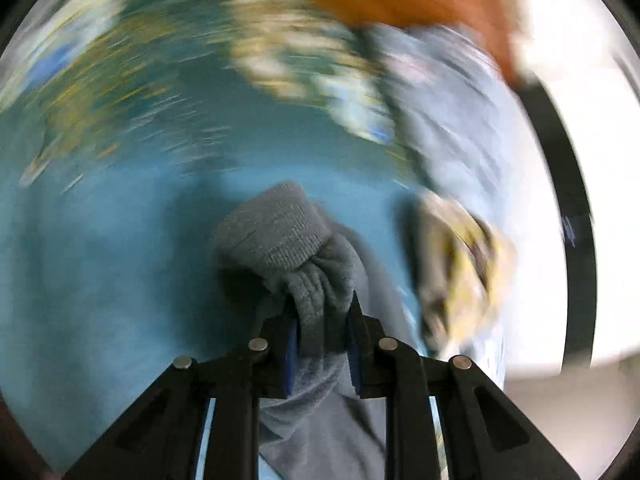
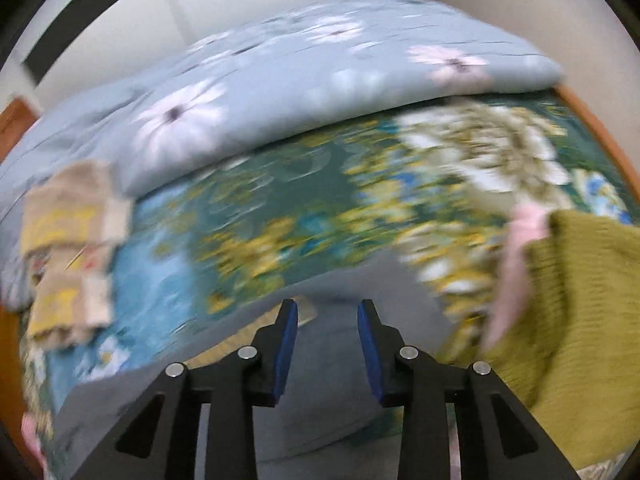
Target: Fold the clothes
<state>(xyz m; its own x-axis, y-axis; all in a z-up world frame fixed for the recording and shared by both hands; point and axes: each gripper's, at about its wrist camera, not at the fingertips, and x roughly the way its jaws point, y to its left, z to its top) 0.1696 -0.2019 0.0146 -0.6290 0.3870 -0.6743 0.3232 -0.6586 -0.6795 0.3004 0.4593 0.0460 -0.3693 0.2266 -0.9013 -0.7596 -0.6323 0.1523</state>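
My left gripper point(image 1: 322, 320) is shut on a grey knitted garment point(image 1: 280, 236); its ribbed cuff sticks out past the fingertips and more grey cloth hangs below the jaws. The view is motion-blurred over a teal flowered bedsheet point(image 1: 100, 240). My right gripper point(image 2: 327, 312) is open with nothing between its blue pads, hovering just above the same grey garment point(image 2: 332, 400), which lies spread on the sheet point(image 2: 248, 216).
A folded blue quilt with daisies point(image 2: 280, 92) lies at the back of the bed. A folded beige patterned cloth point(image 2: 68, 248) sits at the left. An olive knit sweater point(image 2: 580, 320) and a pink cloth point(image 2: 520, 248) lie at the right. A wooden bed frame point(image 2: 592, 120) borders it.
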